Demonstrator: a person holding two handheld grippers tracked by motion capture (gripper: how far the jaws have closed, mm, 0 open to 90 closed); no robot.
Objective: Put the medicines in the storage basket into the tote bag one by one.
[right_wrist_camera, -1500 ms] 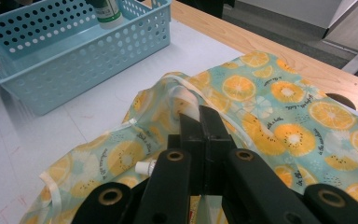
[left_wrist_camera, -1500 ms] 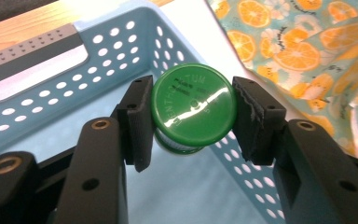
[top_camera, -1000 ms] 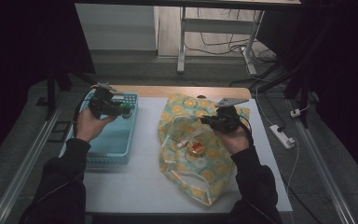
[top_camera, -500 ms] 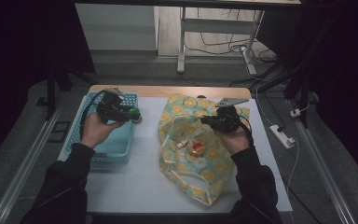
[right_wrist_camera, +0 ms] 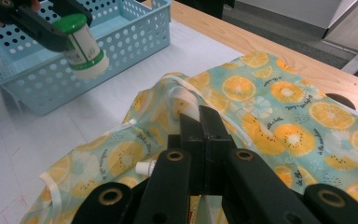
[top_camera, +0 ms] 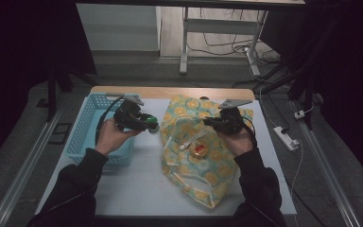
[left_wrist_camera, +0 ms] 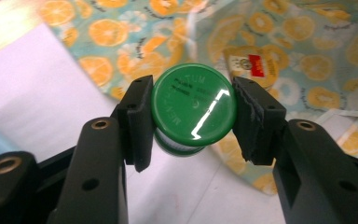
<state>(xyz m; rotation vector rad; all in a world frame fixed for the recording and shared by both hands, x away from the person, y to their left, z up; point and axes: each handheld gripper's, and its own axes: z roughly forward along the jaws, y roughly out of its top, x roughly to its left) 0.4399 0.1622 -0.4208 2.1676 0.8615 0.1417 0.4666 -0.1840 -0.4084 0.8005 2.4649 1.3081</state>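
My left gripper (top_camera: 150,126) is shut on a small bottle with a green cap (left_wrist_camera: 193,105), its pads pressing the cap from both sides. The bottle (right_wrist_camera: 85,46), with a white body and a label, hangs tilted over the white table between the blue basket (top_camera: 82,130) and the orange-slice print bag (top_camera: 194,165). My right gripper (right_wrist_camera: 200,122) is shut on the bag's white strap (right_wrist_camera: 186,99) at the bag's rim, holding it lifted. Inside the bag's mouth lie a small white tube (top_camera: 189,143) and a round tin with a red and gold lid (top_camera: 199,151).
The perforated basket (right_wrist_camera: 121,32) stands on the left of the white table (top_camera: 137,184). A wooden strip (top_camera: 170,92) runs along the table's far edge. On the floor to the right lies a white power strip (top_camera: 286,138), and metal rails flank the table.
My left gripper has carried the green-capped bottle rightward, from over the basket to the basket's right edge near the bag. The right gripper and the bag have stayed still.
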